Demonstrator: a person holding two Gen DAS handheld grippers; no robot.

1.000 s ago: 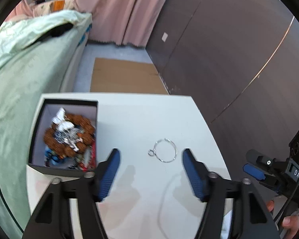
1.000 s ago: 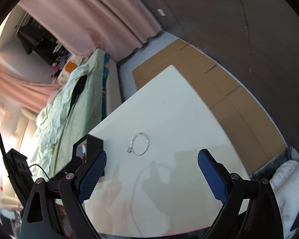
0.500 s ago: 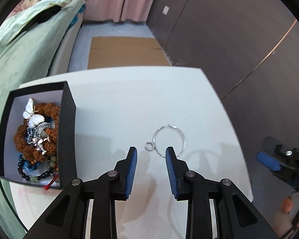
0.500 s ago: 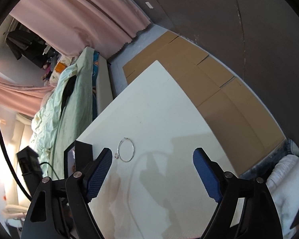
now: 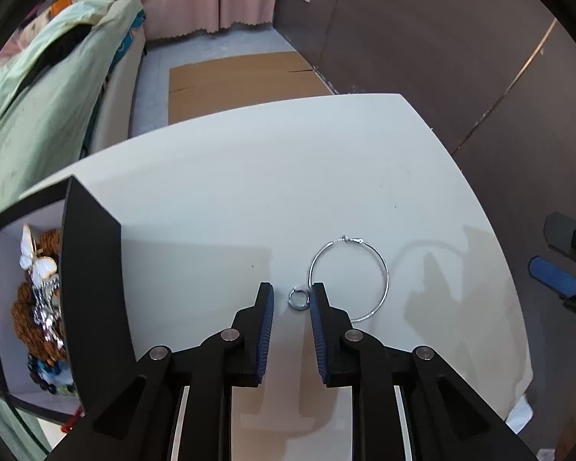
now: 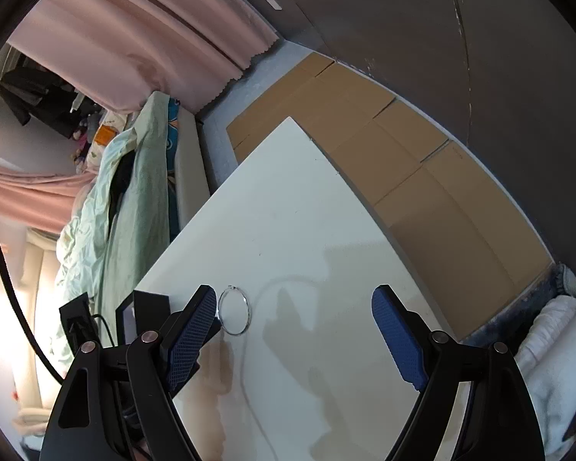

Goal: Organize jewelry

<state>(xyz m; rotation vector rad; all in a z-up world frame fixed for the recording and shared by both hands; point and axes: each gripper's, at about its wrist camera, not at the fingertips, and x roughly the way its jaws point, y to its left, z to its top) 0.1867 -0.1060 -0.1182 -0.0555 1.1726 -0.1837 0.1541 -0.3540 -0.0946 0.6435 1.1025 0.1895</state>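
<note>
A thin silver hoop (image 5: 348, 279) lies flat on the white table (image 5: 249, 192), with a small silver ring (image 5: 298, 299) touching its near-left edge. My left gripper (image 5: 291, 296) is low over the table, its jaws narrowed to a small gap around the small ring, apart from it. A black box (image 5: 92, 269) at the left holds brown beads, a white butterfly piece and several other items. My right gripper (image 6: 293, 303) is wide open and empty above the table; the hoop (image 6: 234, 315) lies by its left finger (image 6: 196, 326).
A bed with a green cover (image 5: 38, 96) runs along the table's left side. Cardboard sheets (image 5: 242, 80) lie on the floor beyond the table. A dark wall (image 5: 441, 57) stands at the right. The table's right edge (image 5: 491, 230) is close to the hoop.
My left gripper has moved forward and down to the small ring and narrowed its jaws from wide open. My right gripper stayed open and shifted slightly.
</note>
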